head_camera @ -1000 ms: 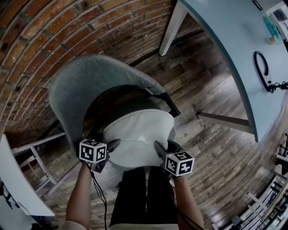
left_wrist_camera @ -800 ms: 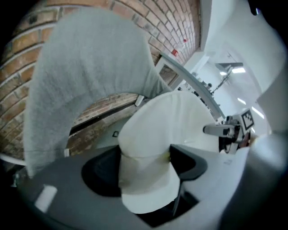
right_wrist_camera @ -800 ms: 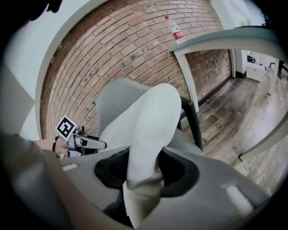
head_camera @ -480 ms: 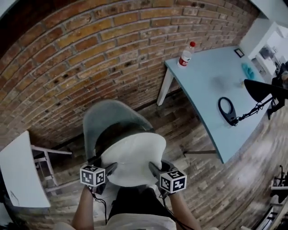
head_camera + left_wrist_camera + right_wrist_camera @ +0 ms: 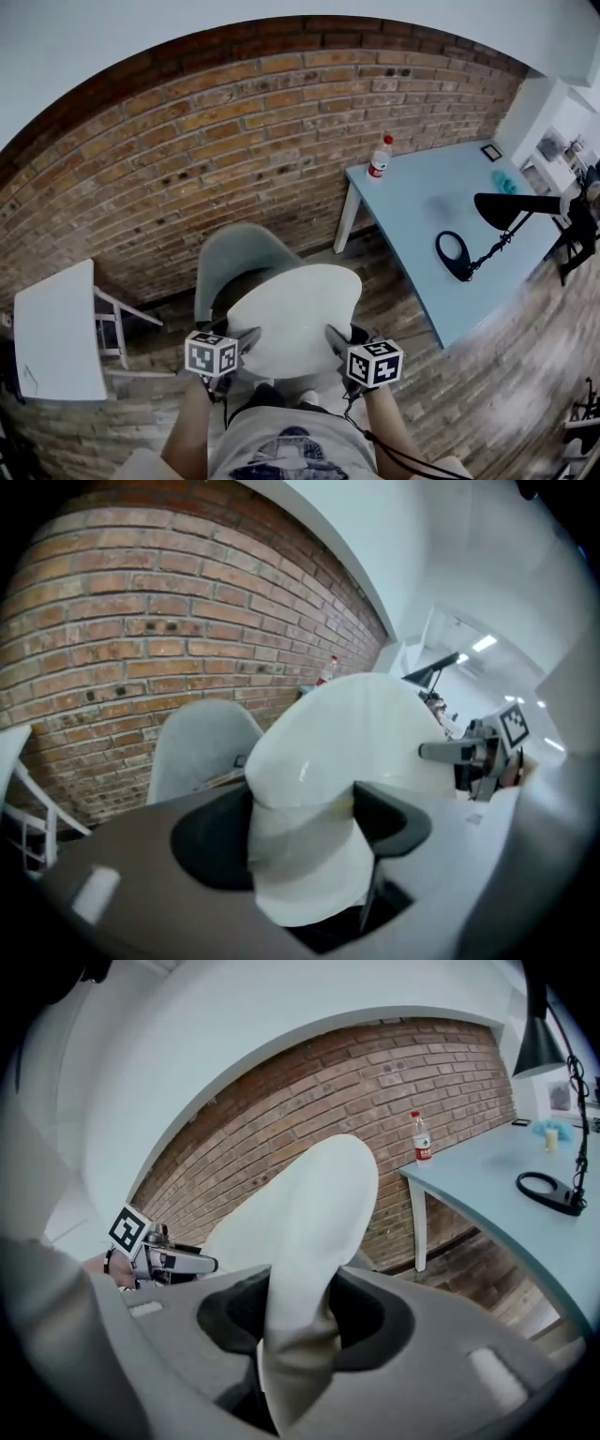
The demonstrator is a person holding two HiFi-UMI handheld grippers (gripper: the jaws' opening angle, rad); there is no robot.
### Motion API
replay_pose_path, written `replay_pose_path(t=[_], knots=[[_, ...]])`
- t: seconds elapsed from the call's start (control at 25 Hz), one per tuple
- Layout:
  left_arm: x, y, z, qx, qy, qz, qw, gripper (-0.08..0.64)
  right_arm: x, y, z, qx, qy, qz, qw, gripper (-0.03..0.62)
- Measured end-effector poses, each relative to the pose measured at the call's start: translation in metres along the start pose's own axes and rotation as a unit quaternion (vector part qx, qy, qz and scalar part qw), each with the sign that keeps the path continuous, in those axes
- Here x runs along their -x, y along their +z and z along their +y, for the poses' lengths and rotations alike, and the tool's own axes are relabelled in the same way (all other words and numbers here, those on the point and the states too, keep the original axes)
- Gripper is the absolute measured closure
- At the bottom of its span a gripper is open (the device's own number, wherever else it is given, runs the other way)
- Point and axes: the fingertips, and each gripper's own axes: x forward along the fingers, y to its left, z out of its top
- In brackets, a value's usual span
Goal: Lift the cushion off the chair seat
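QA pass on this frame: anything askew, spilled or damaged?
Nothing spilled or damaged. The white cushion is held above the grey chair, its near edge bunched where the left gripper and right gripper pinch it. The plastic bottle stands upright on the blue table.

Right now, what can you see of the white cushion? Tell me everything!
The cushion is white, rounded and smooth, a bit shiny, and looks soft: it bends where it is squeezed. It is held up over the grey chair, clear of the seat. The left tool pinches its left edge and the right tool its right edge. Nothing else touches it.
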Motion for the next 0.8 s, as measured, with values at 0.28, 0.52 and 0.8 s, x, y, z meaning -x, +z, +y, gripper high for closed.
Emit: replay_pose_path(t=[0.28, 0.52, 0.8], knots=[[0.019, 0.021, -0.035, -0.026, 0.006, -0.032, 0.9991, 0.229, 0.037, 0.019, -0.004, 0.016, 0.001, -0.027, 0.999, 0.437], [0.029, 0.033, -0.049, -0.035, 0.008, -0.047, 0.9983, 0.229, 0.052, 0.032, -0.003, 0.021, 0.008, -0.040, 0.999, 0.437], [0.035, 0.034, -0.048, -0.032, 0.013, -0.053, 0.9980, 0.229, 0.052, 0.035, 0.001, 0.031, 0.014, -0.038, 0.999, 0.445]])
